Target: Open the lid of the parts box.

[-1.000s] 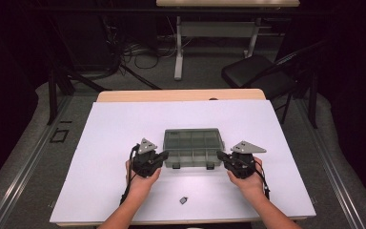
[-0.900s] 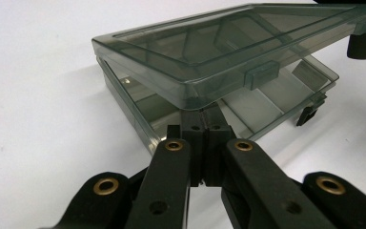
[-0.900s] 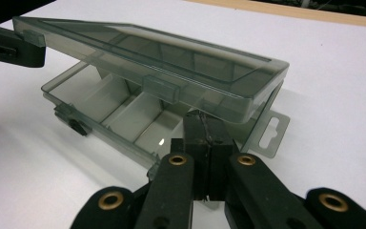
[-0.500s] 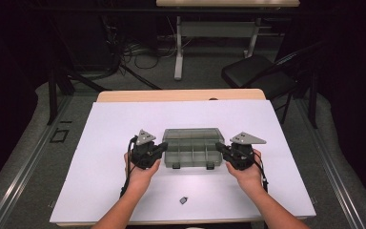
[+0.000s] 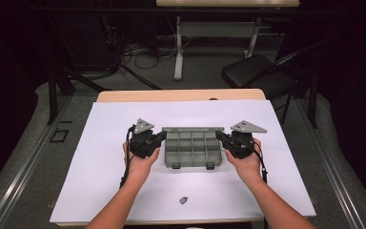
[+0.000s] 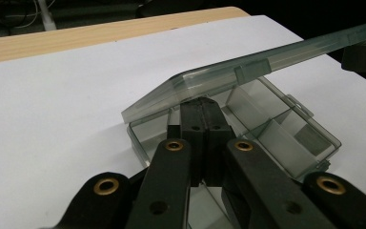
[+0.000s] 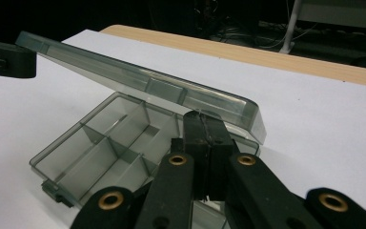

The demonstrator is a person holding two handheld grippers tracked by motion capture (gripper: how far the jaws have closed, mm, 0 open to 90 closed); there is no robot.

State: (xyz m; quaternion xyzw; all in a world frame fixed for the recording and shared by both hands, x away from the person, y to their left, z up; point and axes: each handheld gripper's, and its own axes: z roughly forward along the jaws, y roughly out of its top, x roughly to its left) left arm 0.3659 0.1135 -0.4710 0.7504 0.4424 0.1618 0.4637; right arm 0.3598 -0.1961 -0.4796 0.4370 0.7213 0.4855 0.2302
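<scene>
lid lift, both ends supported

the box (image 5: 192, 149) sits mid-table on the white sheet (image 5: 100, 157). the left gripper (image 6: 201, 106) and right gripper (image 7: 204, 119), jaws closed together, wedge under the lid (image 6: 248, 71) at opposite ends, so it rises evenly without twisting.

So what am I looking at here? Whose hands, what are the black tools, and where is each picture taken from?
A person at a table holds a two-jaw tool in each hand: the left gripper and the right gripper. One picture is taken from above; the other two come from cameras riding on each gripper. On the white table cover sits a clear compartment box. Both grippers, jaws together, are tucked under the ends of its lid, which is tilted up. A small dark object lies nearer the person.
</scene>
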